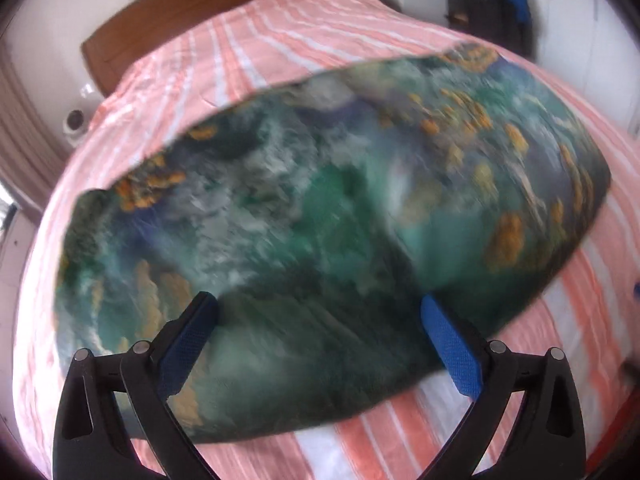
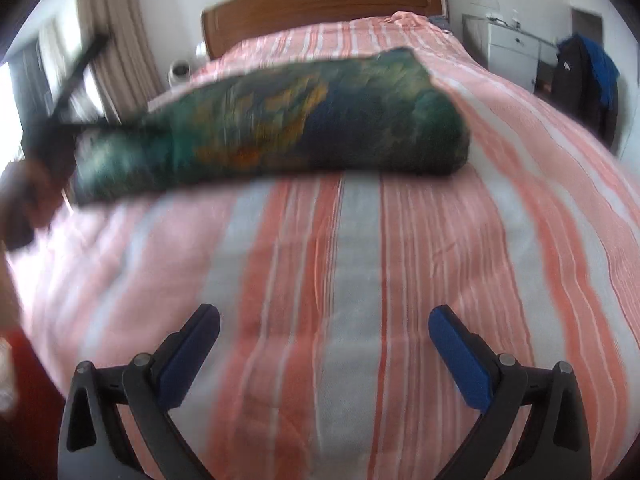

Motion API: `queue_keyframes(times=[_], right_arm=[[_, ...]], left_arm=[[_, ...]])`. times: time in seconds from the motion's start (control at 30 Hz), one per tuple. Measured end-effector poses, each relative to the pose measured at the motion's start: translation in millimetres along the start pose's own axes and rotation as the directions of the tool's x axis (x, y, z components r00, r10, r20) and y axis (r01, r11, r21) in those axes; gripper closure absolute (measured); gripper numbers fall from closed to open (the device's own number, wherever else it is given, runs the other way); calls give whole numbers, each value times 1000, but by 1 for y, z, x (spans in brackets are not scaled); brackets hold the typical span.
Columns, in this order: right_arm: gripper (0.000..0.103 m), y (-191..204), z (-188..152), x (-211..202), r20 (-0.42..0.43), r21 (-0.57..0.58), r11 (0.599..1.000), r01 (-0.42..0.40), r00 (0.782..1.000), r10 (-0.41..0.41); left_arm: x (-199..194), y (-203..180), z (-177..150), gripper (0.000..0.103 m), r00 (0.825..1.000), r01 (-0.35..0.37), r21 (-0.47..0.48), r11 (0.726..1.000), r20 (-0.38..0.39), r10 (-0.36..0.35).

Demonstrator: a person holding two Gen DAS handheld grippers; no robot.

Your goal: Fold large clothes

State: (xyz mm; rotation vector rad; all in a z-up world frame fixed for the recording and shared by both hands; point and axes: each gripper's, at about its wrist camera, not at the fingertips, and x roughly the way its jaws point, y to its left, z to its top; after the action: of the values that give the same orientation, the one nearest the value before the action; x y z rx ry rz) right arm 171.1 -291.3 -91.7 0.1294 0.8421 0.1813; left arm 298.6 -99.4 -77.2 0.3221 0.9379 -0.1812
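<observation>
1. Plainly, the left gripper point(image 1: 320, 312) has its blue-padded jaws spread wide and grips nothing; it hangs over the near edge of the garment point(image 1: 320, 200).
2. Spread mostly flat, the green, blue and orange patterned garment lies on the striped bedspread point(image 1: 280, 44).
3. Likewise, the right gripper point(image 2: 324, 324) is wide apart and empty; it hangs above bare bedspread, well apart from the garment point(image 2: 280, 120).

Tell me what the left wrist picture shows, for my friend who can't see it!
A big green, blue and orange patterned cloth lies spread on a bed with a pink and white striped cover. The left tongs are open just above the cloth's near edge, holding nothing. A wooden headboard stands at the far end.
</observation>
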Motion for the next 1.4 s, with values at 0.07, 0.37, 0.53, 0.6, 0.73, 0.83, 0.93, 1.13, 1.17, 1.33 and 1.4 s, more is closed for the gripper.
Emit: queue_keyframes(times=[0.07,0.37,0.53,0.6,0.73,0.83,0.93,1.13,1.17,1.33,1.4], right_arm=[[0,-18,18,-17,86,110,991,-79,994,70],[5,-126,72,50,236,681,654,-328,945,228],[59,-115,83,74,182,726,657,-206,978,106],[72,-75,102,45,233,530,838,-128,972,2],[76,1,125,-4,358,189,981,-41,933,-30],[77,60,132,-17,402,-53,998,42,915,-17],[78,115,128,-17,424,-266,956,122,906,2],[79,180,104,-7,443,-482,842,242,896,-4],[80,185,101,-4,445,-504,824,257,895,-7],[80,193,83,0,425,-542,796,269,905,-16],[62,194,82,-4,420,-533,805,262,907,-17]], left_arm=[[-15,-7,-7,2,1000,4,60,998,24,-6],[-102,3,42,1,960,242,96,966,122,-253],[-128,-9,80,1,931,343,105,933,93,-353],[-140,-9,95,1,902,414,88,906,93,-421],[-131,-25,142,1,841,541,60,839,-5,-541],[-123,-43,161,2,844,536,77,841,-75,-531],[-126,-58,165,2,882,469,137,872,-129,-454],[-115,-64,144,3,966,236,199,951,-152,-208],[-111,-65,139,14,974,203,204,958,-147,-175],[-104,-43,120,73,977,200,137,970,-107,-186],[-111,-24,115,75,975,216,103,971,-80,-208]])
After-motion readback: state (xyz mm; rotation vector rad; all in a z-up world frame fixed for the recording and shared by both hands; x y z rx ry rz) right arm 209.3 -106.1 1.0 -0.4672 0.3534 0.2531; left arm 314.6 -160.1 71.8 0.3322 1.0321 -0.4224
